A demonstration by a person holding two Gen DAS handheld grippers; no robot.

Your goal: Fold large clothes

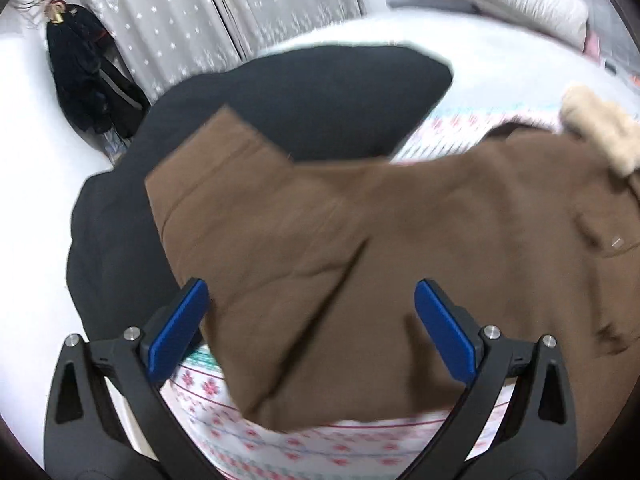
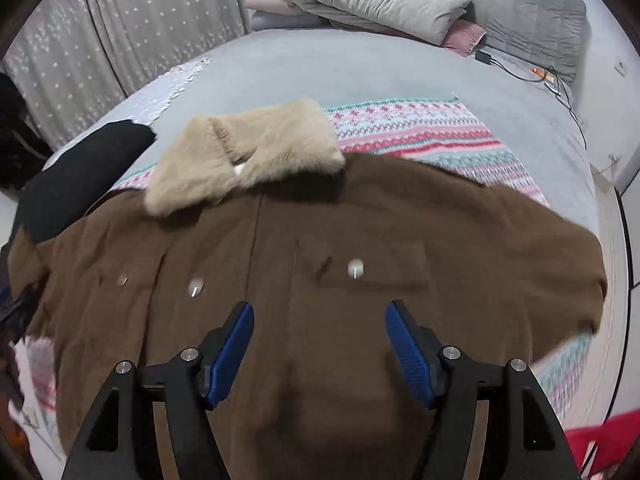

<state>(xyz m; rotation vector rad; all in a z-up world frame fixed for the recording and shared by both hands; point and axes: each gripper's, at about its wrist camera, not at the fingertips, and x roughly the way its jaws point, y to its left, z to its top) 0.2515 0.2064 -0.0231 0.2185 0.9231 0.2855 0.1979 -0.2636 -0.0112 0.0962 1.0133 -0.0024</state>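
Left wrist view: the left claw [image 1: 310, 328] is hanging with jaws apart and empty over a brown coat [image 1: 360, 248], which is lying on a patterned knit blanket [image 1: 280, 448] on the bed. One coat edge is sitting partly over a black garment [image 1: 280, 92] left of the coat. Right wrist view: the right claw [image 2: 320, 344] is likewise standing apart, empty, above the buttoned coat front, near the fur collar [image 2: 248, 156]. Judging by this, folding is barely starting. Sleeves and hem are running out of frame, blurred.
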